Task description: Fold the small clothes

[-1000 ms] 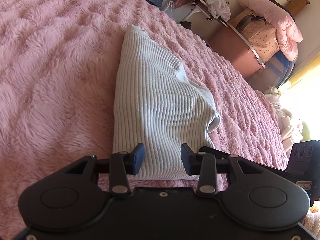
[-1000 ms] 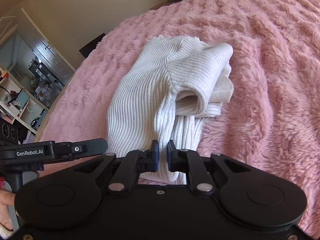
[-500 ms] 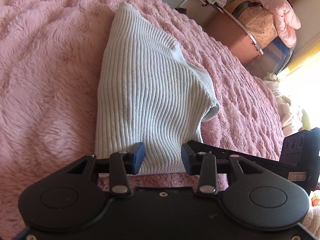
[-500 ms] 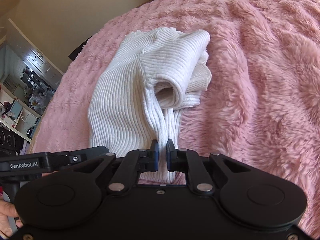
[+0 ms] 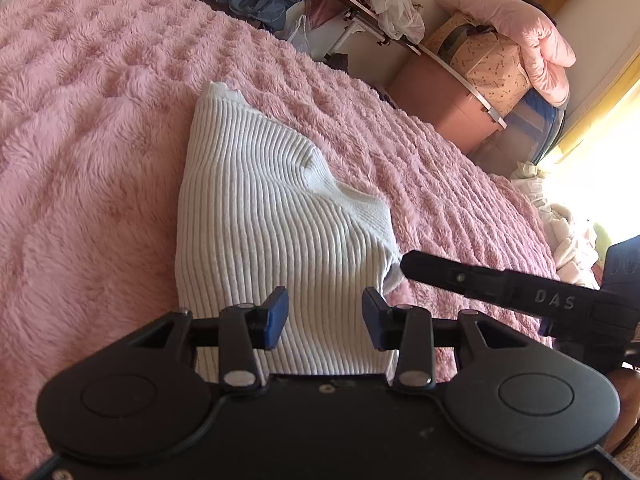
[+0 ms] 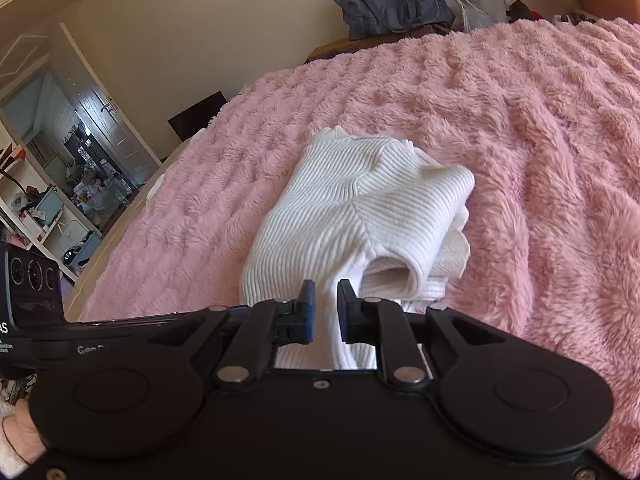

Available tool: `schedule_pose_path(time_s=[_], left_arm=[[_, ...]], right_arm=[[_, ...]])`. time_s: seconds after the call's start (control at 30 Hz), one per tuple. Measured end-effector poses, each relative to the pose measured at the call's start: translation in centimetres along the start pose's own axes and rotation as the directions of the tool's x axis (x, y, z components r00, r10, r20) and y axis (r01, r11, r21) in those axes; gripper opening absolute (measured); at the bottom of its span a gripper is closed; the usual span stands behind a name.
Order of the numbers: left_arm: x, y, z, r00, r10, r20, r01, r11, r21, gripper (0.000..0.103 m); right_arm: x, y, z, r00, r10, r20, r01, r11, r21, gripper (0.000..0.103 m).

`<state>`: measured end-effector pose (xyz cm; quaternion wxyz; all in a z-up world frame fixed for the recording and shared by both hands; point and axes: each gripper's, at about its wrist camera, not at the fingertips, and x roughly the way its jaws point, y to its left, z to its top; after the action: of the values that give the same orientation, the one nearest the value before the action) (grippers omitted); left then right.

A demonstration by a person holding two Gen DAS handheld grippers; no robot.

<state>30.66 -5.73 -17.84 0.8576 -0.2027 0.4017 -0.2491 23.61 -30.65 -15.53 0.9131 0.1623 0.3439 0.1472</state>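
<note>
A white ribbed knit sweater (image 5: 276,216) lies folded on a fluffy pink blanket (image 5: 80,140). My left gripper (image 5: 325,316) hovers open over the sweater's near edge, holding nothing. In the right wrist view the sweater (image 6: 360,208) shows a folded sleeve opening on its right side. My right gripper (image 6: 325,308) has its jaws slightly apart around a ridge of the sweater's near edge. The right gripper's body (image 5: 520,296) shows at the right of the left wrist view.
Beyond the bed's far edge stand a dark blue bag (image 6: 394,2), a folding rack (image 5: 384,28), storage boxes (image 5: 452,100) and a pink quilt (image 5: 516,32). More laundry (image 5: 568,232) lies at the right. An open doorway (image 6: 68,168) is at the left.
Both grippers have pulled back and up from the sweater. The right gripper's jaws have opened slightly from nearly shut on the fabric. The left gripper stays open.
</note>
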Motion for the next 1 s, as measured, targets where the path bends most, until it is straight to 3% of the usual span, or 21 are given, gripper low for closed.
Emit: schedule_pose_path(time_s=[0.1,0.23,0.4,0.57,0.7,0.87,1.0], left_arm=[[0.8,0.3,1.0,1.0,0.011,0.007,-0.011,1.0,-0.014,0.041],[2.6,0.5,1.5,1.0,0.01,-0.028,-0.011,0.999,-0.03,0.041],[4.8,0.4,-0.3,0.997,-0.018,-0.08,0.015,0.999,-0.041,0.041],[6.5,-0.5,-2.4,0.994,-0.007,-0.11,0.011,0.999,0.035,0.042],[6.5,-0.7,-1.8,0.993,-0.008,-0.114,0.012,0.999,0.032,0.042],[3.9,-1.5,1.1,1.0,0.007,-0.014,-0.006,0.993,0.118,0.042],[3.7,0.1,4.8,0.997,0.054,0.05,-0.057,0.996,0.071,0.043]], right_arm=[[0.5,0.5,1.4,0.999,-0.003,0.041,0.003,1.0,-0.003,0.014],[2.9,0.6,1.9,0.999,-0.033,0.009,0.034,0.998,-0.058,0.014],[5.0,-1.1,0.9,0.983,-0.176,-0.052,0.169,0.979,-0.113,0.012],[5.2,-4.1,-0.1,0.982,-0.172,-0.075,0.169,0.985,-0.04,0.008],[5.0,-4.5,-0.3,0.984,-0.164,-0.075,0.162,0.986,-0.033,0.007],[3.6,-2.9,1.6,0.993,-0.119,-0.005,0.119,0.992,-0.029,0.008],[4.2,-2.1,4.5,0.992,-0.106,0.072,0.11,0.993,-0.054,0.012]])
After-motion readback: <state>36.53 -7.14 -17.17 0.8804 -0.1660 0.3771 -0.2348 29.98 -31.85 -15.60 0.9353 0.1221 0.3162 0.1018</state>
